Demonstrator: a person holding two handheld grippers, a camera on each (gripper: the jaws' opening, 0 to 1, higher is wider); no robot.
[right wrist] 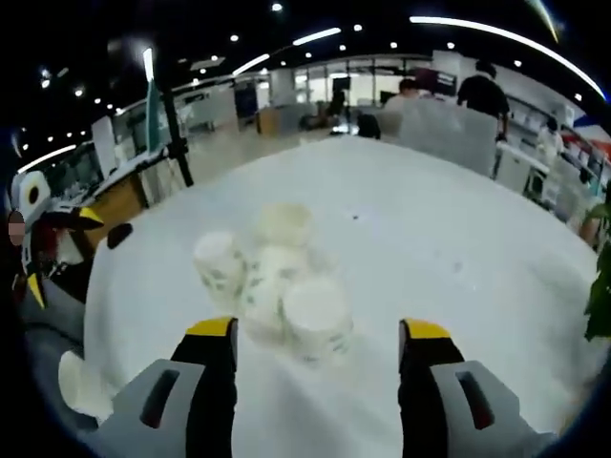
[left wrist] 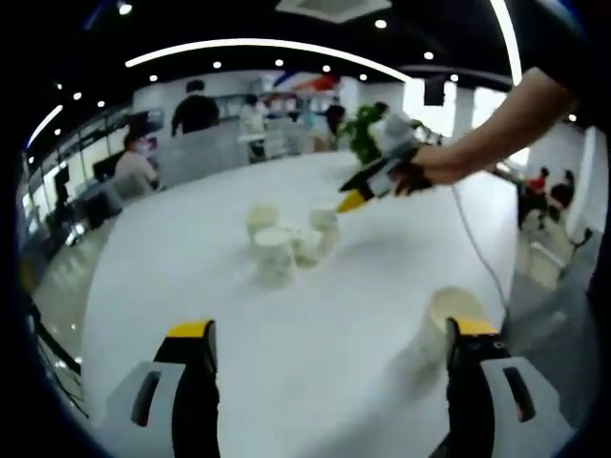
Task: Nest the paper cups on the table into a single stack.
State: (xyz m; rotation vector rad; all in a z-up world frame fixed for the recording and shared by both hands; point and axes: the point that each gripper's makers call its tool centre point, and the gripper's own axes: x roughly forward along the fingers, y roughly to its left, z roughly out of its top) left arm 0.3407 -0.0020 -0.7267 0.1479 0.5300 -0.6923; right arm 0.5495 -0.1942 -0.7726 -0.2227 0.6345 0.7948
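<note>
Left gripper view: the left gripper (left wrist: 329,348) has its jaws spread wide with nothing between them, hovering over the white table (left wrist: 363,286). A lone paper cup (left wrist: 452,310) stands just beside the right jaw, partly hidden by its tip. Farther ahead a blurred cluster of cups (left wrist: 291,240) sits mid-table. Above it a hand holds the right gripper (left wrist: 351,200); its jaw gap is hard to read here.

Right gripper view: the right gripper (right wrist: 318,331) is wide apart and empty. The cluster of cups (right wrist: 277,277) lies just ahead, toward its left jaw; the nearest cup (right wrist: 318,318) sits between the tips. Another cup (right wrist: 81,382) at the table's edge is cut off.
</note>
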